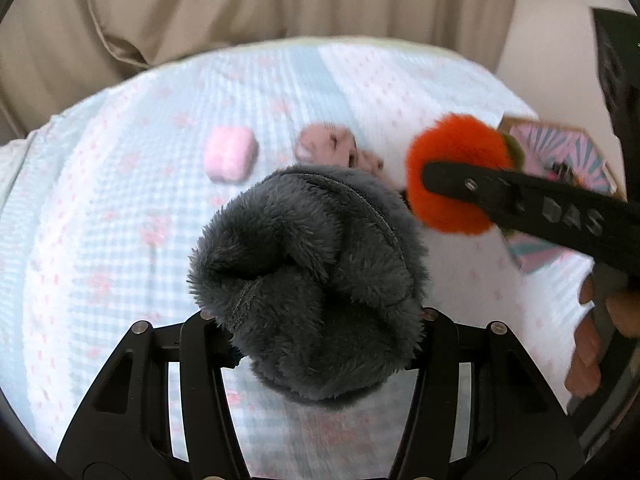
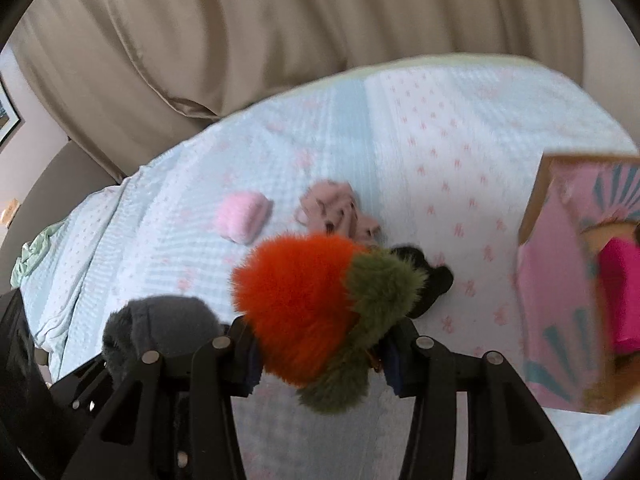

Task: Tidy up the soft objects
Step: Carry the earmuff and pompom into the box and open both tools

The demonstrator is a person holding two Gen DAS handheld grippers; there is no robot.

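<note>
Each camera sits just behind its own gripper and looks forward and steeply down along the two fingers onto the bed cover (image 1: pixel 120 208). The left wrist view is filled close ahead by the grey plush (image 1: pixel 312 280) between the left gripper (image 1: pixel 316 320) fingers; the right gripper (image 1: pixel 472 196) crosses in from its right side. The right wrist view looks past the orange plush (image 2: pixel 304 304), with the grey plush low to its left. Both views share the pink plush (image 2: pixel 242 218), the patterned box (image 2: pixel 568 280) to the right, and the beige curtain (image 2: pixel 280 40) beyond.
</note>
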